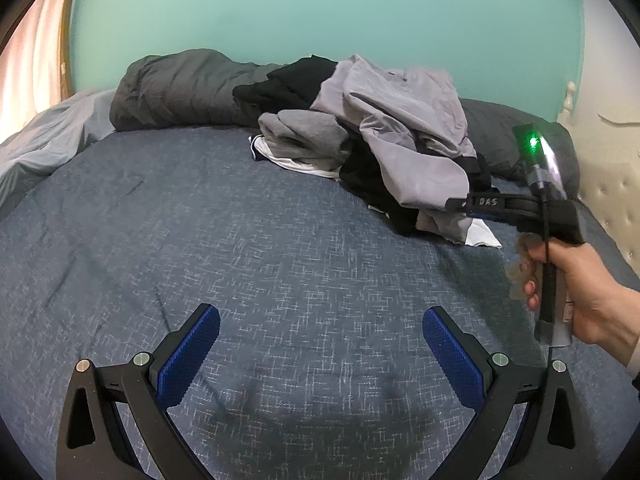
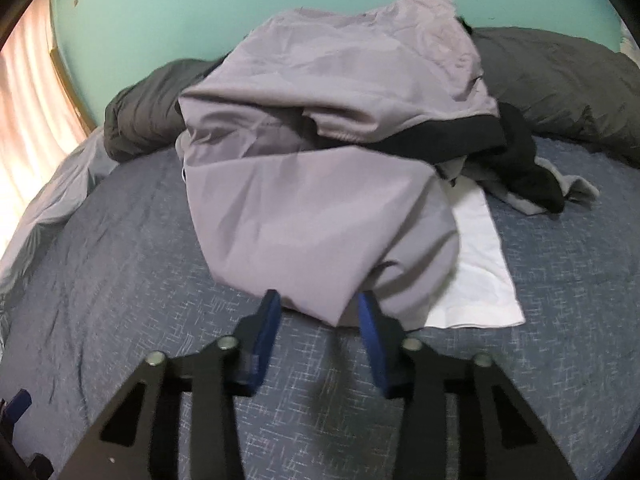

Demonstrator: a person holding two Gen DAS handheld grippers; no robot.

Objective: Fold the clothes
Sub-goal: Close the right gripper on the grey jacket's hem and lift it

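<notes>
Left wrist view: left gripper (image 1: 320, 336), jaws spread wide and empty, above the blue bedspread (image 1: 240, 248); beyond it the clothes pile (image 1: 360, 140), and a hand (image 1: 588, 300) carrying the right gripper (image 1: 460, 203) into the pile's near edge, its jaws hidden there. Right wrist view only: the jaws stand narrowly apart astride the hem of the lilac garment (image 2: 320, 160), whether pinching it cannot be told; a white cloth (image 2: 480, 272) lies beneath.
</notes>
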